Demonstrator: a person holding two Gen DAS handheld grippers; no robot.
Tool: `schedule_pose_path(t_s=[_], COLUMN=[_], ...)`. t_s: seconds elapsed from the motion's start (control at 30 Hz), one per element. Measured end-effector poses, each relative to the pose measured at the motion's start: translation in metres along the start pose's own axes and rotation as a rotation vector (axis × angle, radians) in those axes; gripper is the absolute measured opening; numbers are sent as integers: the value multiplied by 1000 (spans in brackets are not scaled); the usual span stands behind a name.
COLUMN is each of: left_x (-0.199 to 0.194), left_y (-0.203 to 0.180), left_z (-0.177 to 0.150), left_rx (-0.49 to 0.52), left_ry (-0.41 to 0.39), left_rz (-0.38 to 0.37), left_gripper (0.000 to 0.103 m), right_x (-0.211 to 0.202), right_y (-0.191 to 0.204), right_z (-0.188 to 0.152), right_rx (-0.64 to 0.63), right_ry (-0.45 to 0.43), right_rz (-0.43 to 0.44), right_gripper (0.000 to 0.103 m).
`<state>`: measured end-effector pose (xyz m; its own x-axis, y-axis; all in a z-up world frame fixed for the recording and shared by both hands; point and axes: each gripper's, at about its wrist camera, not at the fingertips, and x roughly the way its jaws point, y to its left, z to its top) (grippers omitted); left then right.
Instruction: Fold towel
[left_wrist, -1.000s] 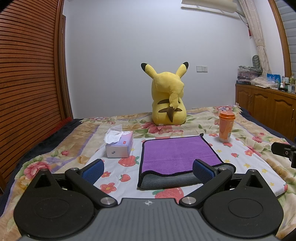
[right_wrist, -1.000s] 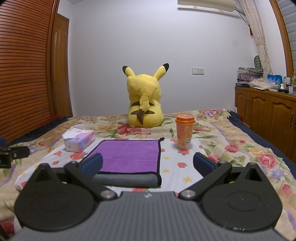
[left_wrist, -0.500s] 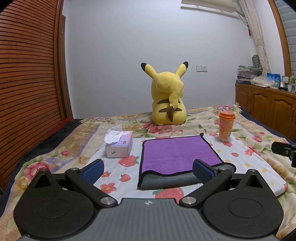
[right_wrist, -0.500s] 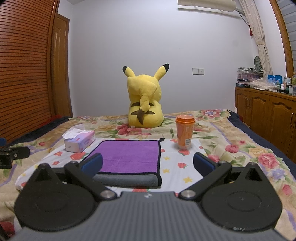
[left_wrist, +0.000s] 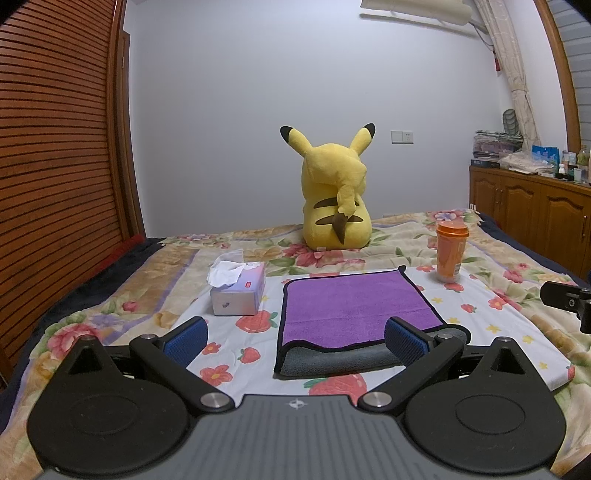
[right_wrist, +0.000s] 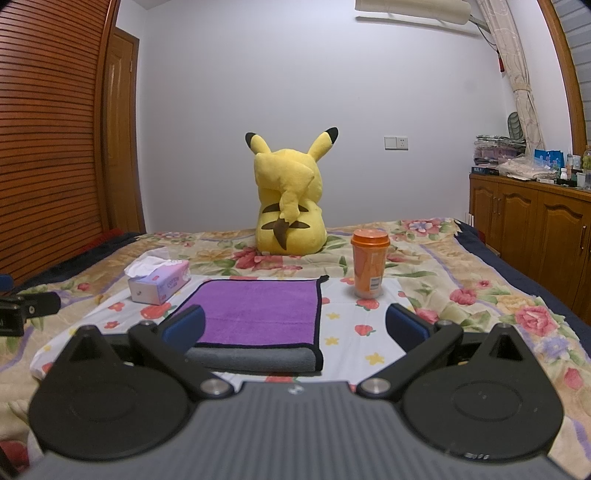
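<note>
A purple towel (left_wrist: 351, 301) with black trim and a grey underside lies folded on the bed, its grey fold facing me; it also shows in the right wrist view (right_wrist: 258, 310). My left gripper (left_wrist: 295, 338) is open and empty, held just short of the towel's near edge. My right gripper (right_wrist: 295, 326) is open and empty, also just short of the near edge, with its left finger over the towel's near left corner. Neither gripper touches the towel.
A tissue box (left_wrist: 238, 290) sits left of the towel and an orange cup (left_wrist: 450, 251) stands to its right. A yellow plush toy (left_wrist: 334, 195) sits behind on the floral bedspread (left_wrist: 147, 280). A wooden cabinet (left_wrist: 532, 218) stands at the right, a slatted wooden wall (left_wrist: 55, 166) at the left.
</note>
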<state>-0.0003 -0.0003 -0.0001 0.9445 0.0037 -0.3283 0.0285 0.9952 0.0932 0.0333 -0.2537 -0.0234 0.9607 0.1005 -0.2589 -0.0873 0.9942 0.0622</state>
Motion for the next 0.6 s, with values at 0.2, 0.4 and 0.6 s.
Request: schedule_pose_path(t_s=[0.2, 0.4, 0.6], left_x=[0, 0, 0], left_y=[0, 0, 0], left_z=[0, 0, 0], left_rx=[1, 1, 2], left_ry=[0, 0, 0], left_rz=[0, 0, 0], left_gripper=[103, 103, 103], right_x=[0, 1, 2], right_y=[0, 0, -1], right_z=[0, -1, -3], right_rx=[0, 0, 0], right_ry=[-1, -1, 1], right_rz=[-1, -1, 0], right_gripper=[103, 103, 103])
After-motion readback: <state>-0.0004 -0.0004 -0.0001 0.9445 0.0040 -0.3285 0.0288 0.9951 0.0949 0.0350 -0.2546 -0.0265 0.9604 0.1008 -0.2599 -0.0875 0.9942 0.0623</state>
